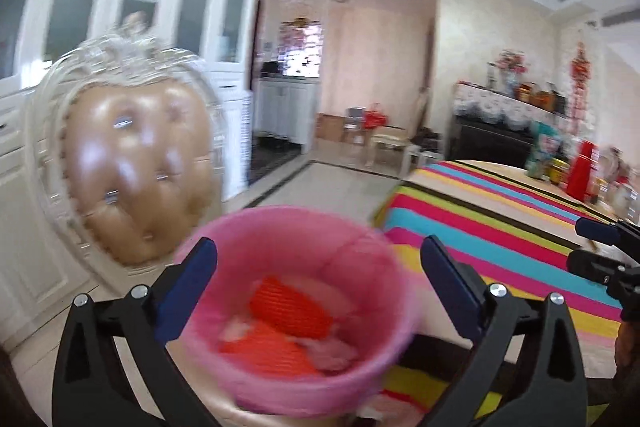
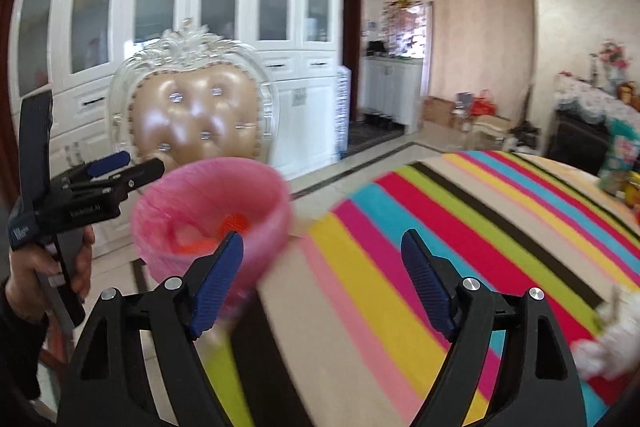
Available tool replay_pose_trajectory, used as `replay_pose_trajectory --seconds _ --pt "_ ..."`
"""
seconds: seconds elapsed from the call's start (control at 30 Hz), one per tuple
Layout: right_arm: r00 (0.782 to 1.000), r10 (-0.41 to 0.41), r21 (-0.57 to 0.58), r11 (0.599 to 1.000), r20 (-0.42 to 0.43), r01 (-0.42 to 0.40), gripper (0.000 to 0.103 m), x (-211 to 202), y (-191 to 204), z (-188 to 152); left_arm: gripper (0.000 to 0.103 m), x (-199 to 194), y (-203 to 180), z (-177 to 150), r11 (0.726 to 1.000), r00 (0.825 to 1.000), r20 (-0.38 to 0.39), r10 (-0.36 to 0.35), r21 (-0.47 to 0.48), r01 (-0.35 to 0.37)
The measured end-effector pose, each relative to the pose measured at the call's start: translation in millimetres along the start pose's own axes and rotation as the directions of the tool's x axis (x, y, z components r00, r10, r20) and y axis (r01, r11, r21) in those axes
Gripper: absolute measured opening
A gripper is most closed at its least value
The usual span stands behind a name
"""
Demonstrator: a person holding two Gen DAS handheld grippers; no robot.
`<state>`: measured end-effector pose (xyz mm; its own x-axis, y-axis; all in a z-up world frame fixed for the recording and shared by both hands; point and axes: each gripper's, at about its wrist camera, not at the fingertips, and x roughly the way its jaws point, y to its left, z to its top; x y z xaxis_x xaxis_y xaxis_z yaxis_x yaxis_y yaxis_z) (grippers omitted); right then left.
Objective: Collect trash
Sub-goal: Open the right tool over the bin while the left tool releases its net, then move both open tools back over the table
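At the lower centre of the left wrist view sits the pink bin (image 1: 304, 311), by the near edge of the striped tabletop (image 1: 500, 223); whether it rests on that edge or stands just off it cannot be told through the blur. Orange wrappers (image 1: 288, 315) and pale scraps lie inside it.

Left tool (image 1: 320, 291): jaws spread wide, the bin showing between them, pads clear of its wall, nothing held. Right tool (image 2: 322, 279): jaws well apart, empty, over the stripes just right of the bin (image 2: 212, 215). In the right wrist view the left tool appears at the left edge, gripped by a hand (image 2: 44, 267).

A white crumpled wad (image 2: 612, 331) lies at the lower right of the right wrist view, on the tabletop, well apart from the bin. Judged to be the next item.

Recommendation: take the wad with the right tool, closing on its bulk rather than a loose corner, then carry it over the bin's rim before release. Keep the left tool beside the bin to steady it; the liner looks light and could tip. A tufted chair (image 2: 196, 115) stands behind the bin.
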<state>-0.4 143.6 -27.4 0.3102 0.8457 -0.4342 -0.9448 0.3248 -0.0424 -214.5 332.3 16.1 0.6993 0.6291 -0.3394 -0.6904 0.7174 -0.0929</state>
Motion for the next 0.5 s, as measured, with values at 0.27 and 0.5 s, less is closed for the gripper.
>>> replay_pose_trajectory --seconds 0.27,0.5 --pt "0.973 -0.231 0.124 0.965 -0.007 0.230 0.079 -88.0 -82.5 -50.7 0.098 13.3 -122.4 3.2 0.965 0.966 -0.072 -0.247 0.068 0.252" --pt "0.909 -0.414 0.259 0.874 -0.048 0.412 0.085 -154.0 -156.1 -94.0 0.098 22.5 -238.3 -13.5 0.901 0.898 -0.162 -0.410 0.082 0.426"
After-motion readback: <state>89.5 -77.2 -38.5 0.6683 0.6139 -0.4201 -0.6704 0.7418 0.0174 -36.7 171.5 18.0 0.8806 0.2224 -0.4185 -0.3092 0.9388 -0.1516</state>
